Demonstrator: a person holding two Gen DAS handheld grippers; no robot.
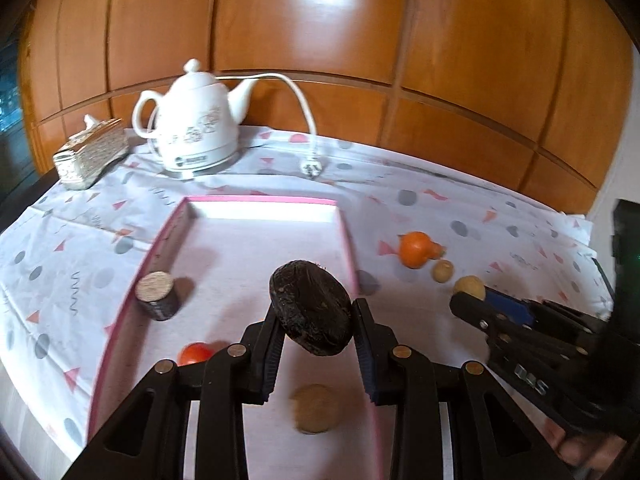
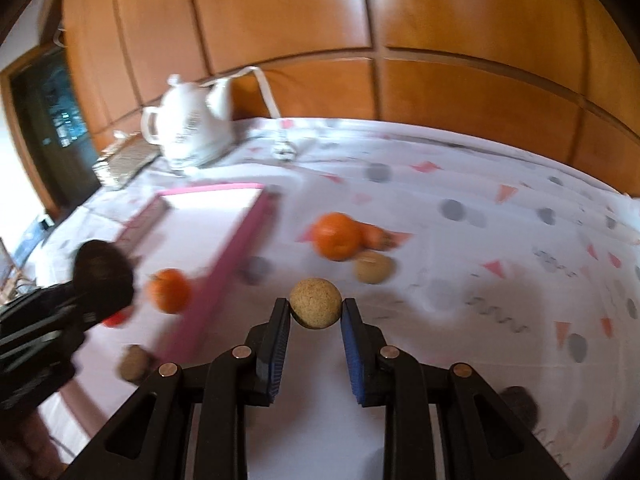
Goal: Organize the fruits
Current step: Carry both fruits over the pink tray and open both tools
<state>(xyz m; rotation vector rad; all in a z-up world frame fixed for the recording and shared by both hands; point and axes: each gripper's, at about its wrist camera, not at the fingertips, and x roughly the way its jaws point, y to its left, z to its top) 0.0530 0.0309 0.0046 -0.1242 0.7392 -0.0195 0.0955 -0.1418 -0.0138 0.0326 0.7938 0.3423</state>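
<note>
While the left gripper (image 1: 314, 322) jaws clamp a dark fruit (image 1: 310, 307), long axis tilted, only the right view shows right gripper (image 2: 316, 312) jaws clamping a tan ball (image 2: 315, 302).

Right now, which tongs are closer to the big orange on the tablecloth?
Right. The right tongs, gripping a tan ball, sit just before the orange; the left tongs hover over the pink tray.

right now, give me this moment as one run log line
left hand-held gripper: shut on dark fruit, over pink tray | right hand-held gripper: shut on tan ball | orange: on cloth outside tray
</note>
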